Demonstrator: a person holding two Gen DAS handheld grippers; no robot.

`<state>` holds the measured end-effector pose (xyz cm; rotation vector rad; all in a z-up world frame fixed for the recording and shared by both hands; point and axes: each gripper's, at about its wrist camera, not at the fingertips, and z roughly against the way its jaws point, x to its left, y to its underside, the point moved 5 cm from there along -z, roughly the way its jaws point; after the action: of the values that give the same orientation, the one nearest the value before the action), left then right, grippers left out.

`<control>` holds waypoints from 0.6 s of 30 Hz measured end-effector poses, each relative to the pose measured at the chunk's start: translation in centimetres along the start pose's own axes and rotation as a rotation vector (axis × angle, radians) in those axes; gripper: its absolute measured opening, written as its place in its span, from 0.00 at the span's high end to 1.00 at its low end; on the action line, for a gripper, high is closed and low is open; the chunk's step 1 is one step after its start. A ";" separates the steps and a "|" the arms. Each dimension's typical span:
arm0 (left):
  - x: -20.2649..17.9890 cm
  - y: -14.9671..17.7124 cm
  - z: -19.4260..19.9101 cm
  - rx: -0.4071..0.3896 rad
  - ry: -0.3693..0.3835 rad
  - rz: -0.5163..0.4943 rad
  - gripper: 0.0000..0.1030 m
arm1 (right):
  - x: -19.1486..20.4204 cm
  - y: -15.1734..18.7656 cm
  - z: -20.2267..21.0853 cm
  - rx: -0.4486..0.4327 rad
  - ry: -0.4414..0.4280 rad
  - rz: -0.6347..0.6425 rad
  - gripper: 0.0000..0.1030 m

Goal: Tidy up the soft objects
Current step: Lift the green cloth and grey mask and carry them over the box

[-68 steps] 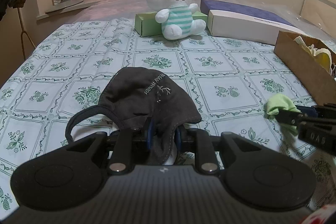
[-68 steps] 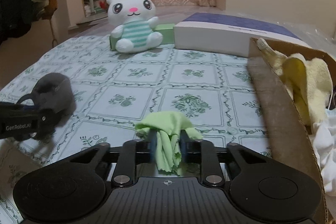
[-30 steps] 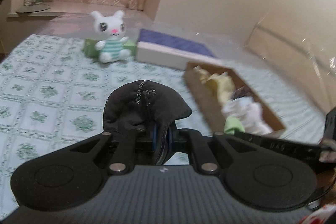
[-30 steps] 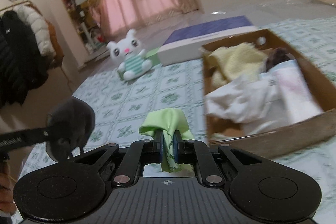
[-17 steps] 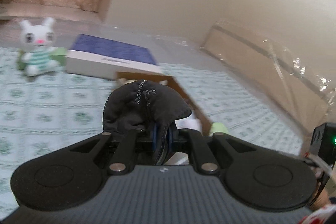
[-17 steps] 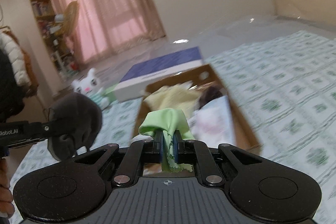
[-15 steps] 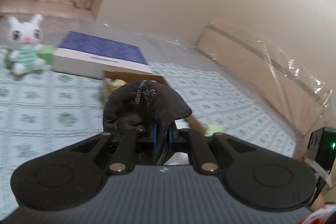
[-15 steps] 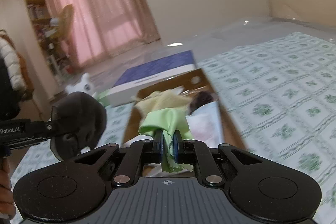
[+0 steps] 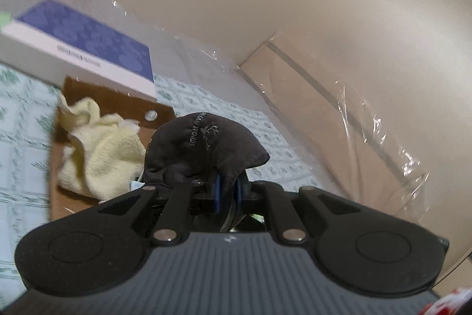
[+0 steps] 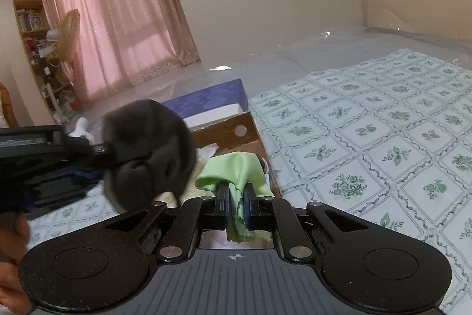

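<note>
Grippers first, as we find them nearest each lens. We note the left gripper (image 9: 225, 192) clenched on a black face mask (image 9: 203, 146), the fabric pinched between its blue pads and bulging up toward twelve o'clock, with pale lettering on its crown. We note the right gripper (image 10: 236, 204) clenched likewise on a green cloth (image 10: 236, 167), which drapes over both fingers and hangs ragged below them.

In the right wrist view we see the mask again at ten o'clock of the green cloth, blurred, carried by the left gripper entering from nine o'clock, just beside the cloth.

Beyond both held items we record a brown cardboard box (image 9: 115, 105) resting on the green-patterned bedspread (image 10: 368, 143). Inside it lies a yellow towel (image 9: 97, 149), at nine o'clock of the mask in the left view. Both held items hang over the box; we cannot tell whether either touches its contents.

Farther on, at eleven o'clock, a white box with a blue lid (image 9: 82, 49) sits against the cardboard box's far wall. Pink curtains (image 10: 118, 19) close the room at eleven o'clock in the right view.
</note>
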<state>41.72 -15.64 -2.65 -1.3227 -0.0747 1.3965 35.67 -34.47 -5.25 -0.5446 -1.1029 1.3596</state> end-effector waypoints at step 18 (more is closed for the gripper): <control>6.3 2.3 -6.9 0.205 -0.447 -0.325 0.91 | -0.1 2.0 -5.3 0.103 0.030 0.107 0.91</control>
<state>46.94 -16.08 -10.68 -0.7716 -0.4172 1.3528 39.29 -32.68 -9.28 -0.5533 -0.9856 1.4878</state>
